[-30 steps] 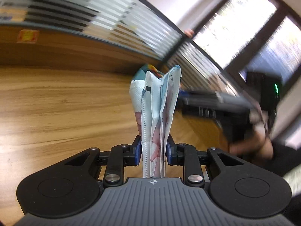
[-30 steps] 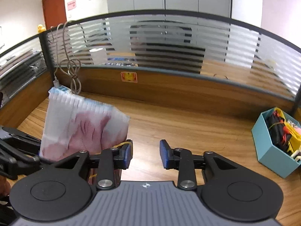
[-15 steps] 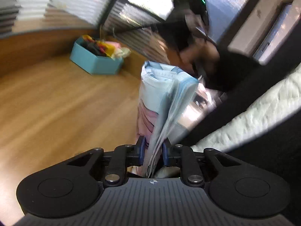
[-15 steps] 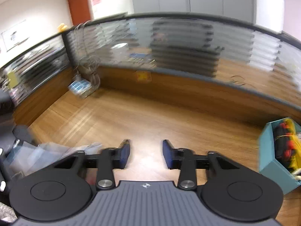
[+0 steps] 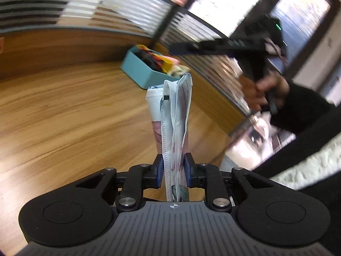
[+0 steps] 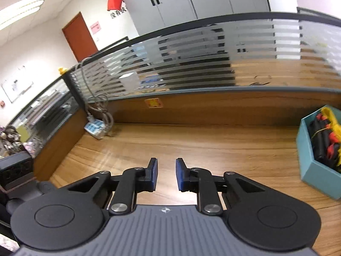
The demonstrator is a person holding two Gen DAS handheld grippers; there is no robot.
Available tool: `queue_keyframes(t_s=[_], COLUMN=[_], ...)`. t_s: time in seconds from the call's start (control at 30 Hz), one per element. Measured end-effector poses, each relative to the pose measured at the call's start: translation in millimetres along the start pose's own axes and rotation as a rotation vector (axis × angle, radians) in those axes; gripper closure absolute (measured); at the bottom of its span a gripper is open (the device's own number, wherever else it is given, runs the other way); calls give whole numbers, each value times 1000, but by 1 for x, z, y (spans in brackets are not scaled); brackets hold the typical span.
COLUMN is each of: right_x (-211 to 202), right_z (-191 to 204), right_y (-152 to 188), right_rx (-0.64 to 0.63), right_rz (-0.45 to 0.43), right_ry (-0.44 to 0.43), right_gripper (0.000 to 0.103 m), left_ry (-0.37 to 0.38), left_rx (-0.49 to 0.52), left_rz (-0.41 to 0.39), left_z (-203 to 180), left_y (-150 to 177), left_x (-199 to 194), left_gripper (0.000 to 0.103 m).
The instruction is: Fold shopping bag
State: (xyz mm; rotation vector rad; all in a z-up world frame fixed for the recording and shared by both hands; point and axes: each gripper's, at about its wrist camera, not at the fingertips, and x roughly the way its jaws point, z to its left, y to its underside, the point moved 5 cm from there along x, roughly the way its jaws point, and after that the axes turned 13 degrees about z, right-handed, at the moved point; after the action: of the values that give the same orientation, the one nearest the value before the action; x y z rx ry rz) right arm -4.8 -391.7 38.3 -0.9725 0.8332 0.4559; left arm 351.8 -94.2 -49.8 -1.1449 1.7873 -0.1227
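Observation:
The folded shopping bag (image 5: pixel 173 123), pale blue and white with pink print, stands upright as a narrow bundle above the wooden desk (image 5: pixel 64 115). My left gripper (image 5: pixel 173 163) is shut on its lower part, blue pads pressing both sides. In the left wrist view my right gripper (image 5: pixel 177 48) shows as a blurred black bar held high at the upper right by a person's hand (image 5: pixel 264 89). In the right wrist view my right gripper (image 6: pixel 166 166) hovers over the desk (image 6: pixel 213 145) with its jaws closing and nothing between them.
A teal box (image 5: pixel 140 70) (image 6: pixel 315 170) full of black, red and yellow items sits at the desk's right side. A frosted glass partition (image 6: pixel 191 64) rims the desk. A power strip with coiled cable (image 6: pixel 96 125) lies in the far left corner. A dark sleeve (image 5: pixel 309 115) is at the right.
The right gripper drew away from the bag, rose and narrowed its jaws; the bag left its view. The left gripper swung its view about while keeping hold of the bag.

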Motion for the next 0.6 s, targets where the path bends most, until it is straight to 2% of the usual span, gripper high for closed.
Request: queue_keyframes(t_s=[0.2,0.3,0.37,0.43,0.6], right_x=[12,19,21,31,51], right_z=[15,16,15,17,19], right_y=[12,21,31,39,58], right_rx=[19,39,47,40,71], right_rz=[-2,15,35,65,116], right_ry=[-31,-32,-41,-49,-126], right_gripper=[86,83,74,55,39], left_ry=[-48,-55,-47,-20,66], left_rx=[-81,-111,-128,-153,-246], left_rz=[-40,-55,-73,-100,-164], left_z=[17,22,25,28,40], left_y=[-2,-3,-4,-5,-12], left_x=[-2,-6,-10,-15,-24], left_gripper=[80,80,80,80,80])
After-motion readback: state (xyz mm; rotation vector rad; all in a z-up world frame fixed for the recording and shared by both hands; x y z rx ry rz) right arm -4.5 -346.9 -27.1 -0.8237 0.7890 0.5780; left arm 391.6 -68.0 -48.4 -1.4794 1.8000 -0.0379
